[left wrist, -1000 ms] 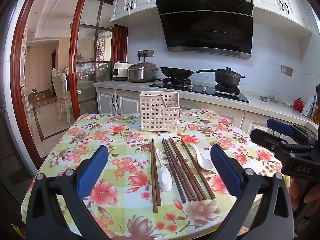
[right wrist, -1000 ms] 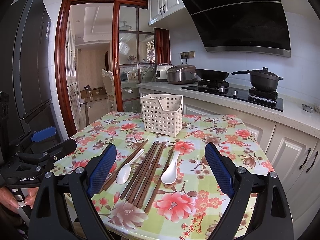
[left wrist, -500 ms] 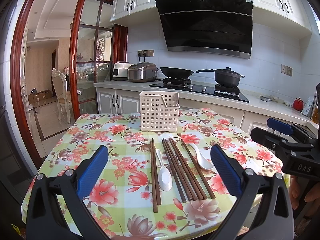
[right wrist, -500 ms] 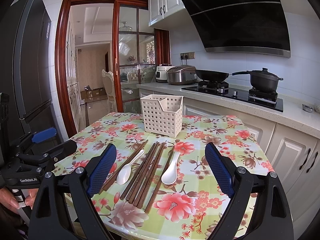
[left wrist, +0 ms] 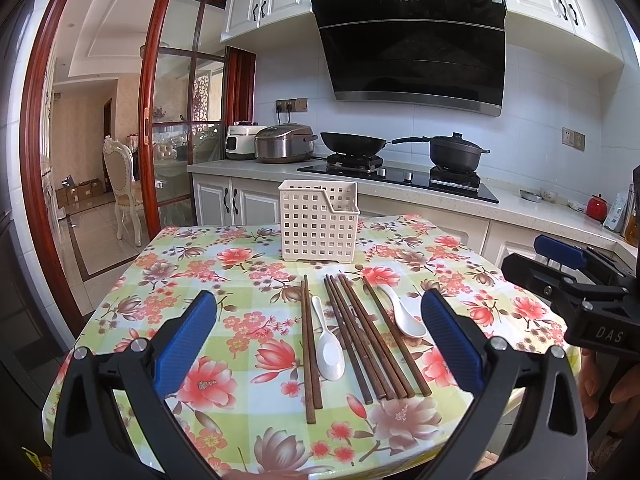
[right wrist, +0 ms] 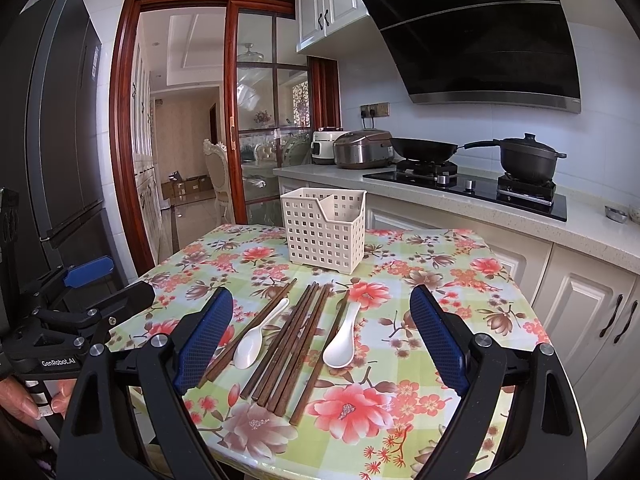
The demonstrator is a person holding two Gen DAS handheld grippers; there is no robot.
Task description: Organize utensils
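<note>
Left wrist view: at the bottom of the frame the left gripper (left wrist: 319, 334) is seen spread wide with nothing between its blue pads (left wrist: 187, 342). Between them, low centre, dark wooden chopsticks (left wrist: 362, 340) and two white spoons are laid in a row on the floral tablecloth (left wrist: 208, 276); the left spoon (left wrist: 329, 350) lies just beside a chopstick pair, the right spoon (left wrist: 402, 312) at the far right of the row. Beyond them, at centre, a cream perforated utensil basket (left wrist: 319, 226) stands upright, apart from the utensils. At the right edge the right gripper (left wrist: 576, 280) is shown from the side, marked "DAS", with fingers of a hand (left wrist: 608, 384) below it; a red jar (left wrist: 597, 207) on the counter is seen only in this view.

In the right wrist view the right gripper (right wrist: 322, 334) is likewise released, holding nothing. At the lower left the left gripper (right wrist: 86, 300) is seen, labelled "GenRobot.AI" and held by a hand (right wrist: 28, 400). A dark refrigerator (right wrist: 52, 128) at upper left is shown only here. The basket's inner divider (right wrist: 334, 204) can be made out from this side. On the stove at upper right a wok (right wrist: 424, 148) and a lidded pot (right wrist: 528, 158) are seen.
</note>
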